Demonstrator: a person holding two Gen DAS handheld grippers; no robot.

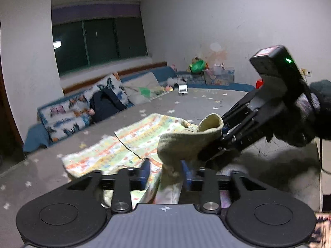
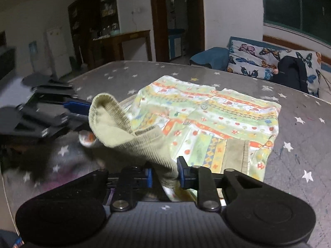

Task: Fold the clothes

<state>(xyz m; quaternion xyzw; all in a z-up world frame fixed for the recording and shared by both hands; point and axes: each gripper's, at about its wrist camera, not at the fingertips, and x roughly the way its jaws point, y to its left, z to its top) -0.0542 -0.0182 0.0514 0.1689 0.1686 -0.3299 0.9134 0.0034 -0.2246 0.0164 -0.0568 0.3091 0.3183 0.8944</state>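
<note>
A patterned child's garment, pale green with orange and yellow bands, lies spread on the grey star-print surface. Its khaki ribbed waistband is lifted above the surface and bowed between both grippers. My left gripper is shut on one end of the waistband; it shows blurred in the right wrist view. My right gripper is shut on the other end; it shows in the left wrist view, coming in from the right.
A blue sofa holds butterfly-print cushions and a dark bag. A small white box and toys sit at the far wall. A doorway and shelves stand beyond the surface's far edge.
</note>
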